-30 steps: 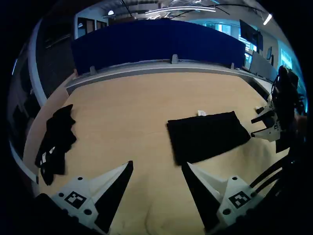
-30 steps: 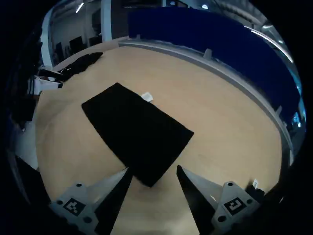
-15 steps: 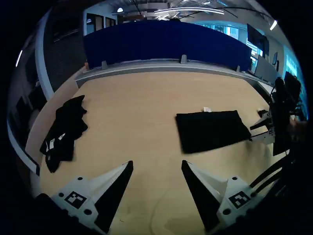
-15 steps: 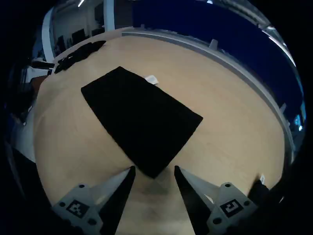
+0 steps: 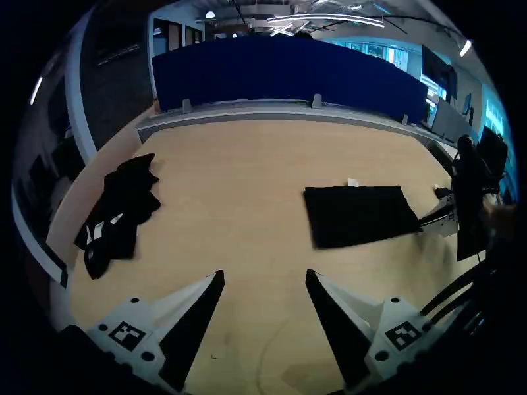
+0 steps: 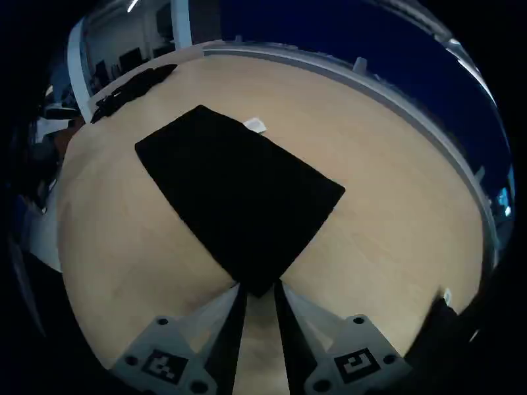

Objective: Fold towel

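We note black towel (image 6: pixel 237 191) flat on tabletop (image 5: pixel 230 184), right gripper (image 6: pixel 259 288) at its near corner, jaws almost together, grip we cannot tell, left gripper (image 5: pixel 263 273) well apart from towel, jaws wide apart, dark clothes heap (image 5: pixel 118 210) far left.

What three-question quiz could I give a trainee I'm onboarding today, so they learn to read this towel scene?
1. True or false: the black towel lies crumpled in a heap.
2. Between the fingertips of the right hand-held gripper sits the towel's: A) corner, B) middle, C) long edge.
3. Fill in: the fingers of the left hand-held gripper are spread ____ than the right's.

Key: 1 false, it lies flat on the table; 2 A; 3 wider.
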